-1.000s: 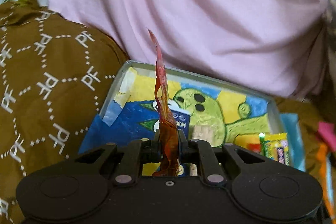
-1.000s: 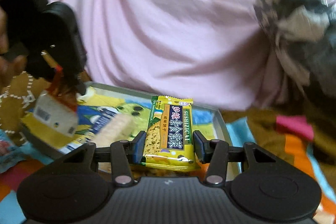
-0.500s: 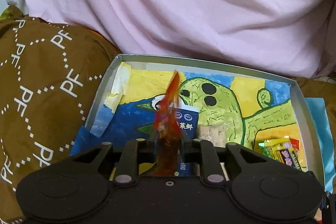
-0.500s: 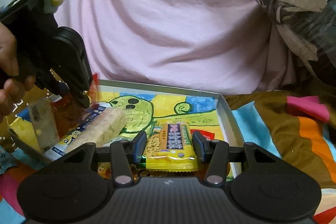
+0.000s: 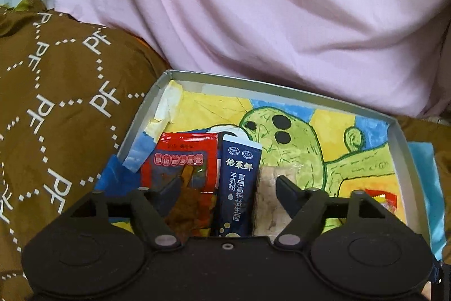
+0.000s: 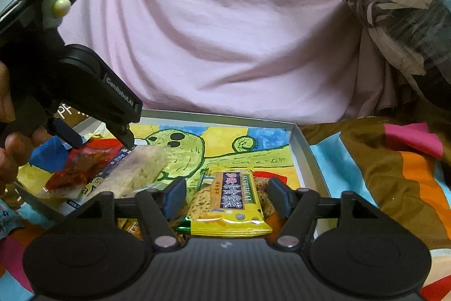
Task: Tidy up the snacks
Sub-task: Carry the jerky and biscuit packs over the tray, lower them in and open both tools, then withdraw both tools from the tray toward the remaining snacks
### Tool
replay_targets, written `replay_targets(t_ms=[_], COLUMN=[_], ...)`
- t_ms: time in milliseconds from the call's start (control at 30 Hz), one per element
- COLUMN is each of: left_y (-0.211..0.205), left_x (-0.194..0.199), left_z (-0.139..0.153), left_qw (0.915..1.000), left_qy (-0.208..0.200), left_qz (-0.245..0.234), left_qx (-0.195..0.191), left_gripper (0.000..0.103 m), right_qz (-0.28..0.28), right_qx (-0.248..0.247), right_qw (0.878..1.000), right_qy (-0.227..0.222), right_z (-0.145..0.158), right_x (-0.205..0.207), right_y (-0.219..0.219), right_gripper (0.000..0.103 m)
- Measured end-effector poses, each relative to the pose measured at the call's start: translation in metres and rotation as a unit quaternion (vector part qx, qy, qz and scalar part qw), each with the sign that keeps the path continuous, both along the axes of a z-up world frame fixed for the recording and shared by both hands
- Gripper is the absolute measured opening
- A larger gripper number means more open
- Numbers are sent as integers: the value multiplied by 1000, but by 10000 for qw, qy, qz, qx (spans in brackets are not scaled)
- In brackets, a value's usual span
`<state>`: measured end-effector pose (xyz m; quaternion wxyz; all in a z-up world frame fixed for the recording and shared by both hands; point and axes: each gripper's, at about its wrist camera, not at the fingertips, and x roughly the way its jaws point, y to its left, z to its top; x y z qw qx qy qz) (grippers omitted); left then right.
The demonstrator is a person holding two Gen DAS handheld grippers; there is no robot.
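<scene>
Glossy foil yellow snack packet (image 6: 228,205), matt cardboard tray (image 5: 284,81), soft pink cloth (image 5: 253,4).

My left gripper (image 6: 104,138) is matte black — white "GenRobot.AI" lettering, dark blue pads (image 6: 67,135), silver pivot screws on mine.

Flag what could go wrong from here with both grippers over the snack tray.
1. The left gripper is opening right above the red packet; its fingers might drag the packet on the way out.
2. The right gripper is opening around the yellow bar, which lies atop other snacks and could slide.
3. Both grippers work over one tray; they could bump.
</scene>
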<state>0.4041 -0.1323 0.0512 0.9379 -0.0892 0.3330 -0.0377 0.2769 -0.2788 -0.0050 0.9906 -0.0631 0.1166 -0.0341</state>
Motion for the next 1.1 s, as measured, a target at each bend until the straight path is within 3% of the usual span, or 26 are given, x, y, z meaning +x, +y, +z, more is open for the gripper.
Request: replay_targets(t_ms=[400,567,767,1100], left_y=[20,28,39,58], left_x=[-31,-56,-97,-174], left_z=[7,14,27,31], left_qw=[9984,9979,9966,9952], left_qy=[-366,-510,-738,-948], left_qz=[333,297,252,193], left_qx=[-267,-281,-268,-158], left_gripper=[100,102,102,102], right_qz=[1,-61,-180,-212], right_qx=[-5,90,398,443], right_qw=[9998,9994,9981,9979], right_qy=[-206,-324,-439,-427], right_z=[14,31,53,71], right_x=[-12,-30,-60,-118], right_y=[4,4,2,13], right_gripper=[93,102,103,103])
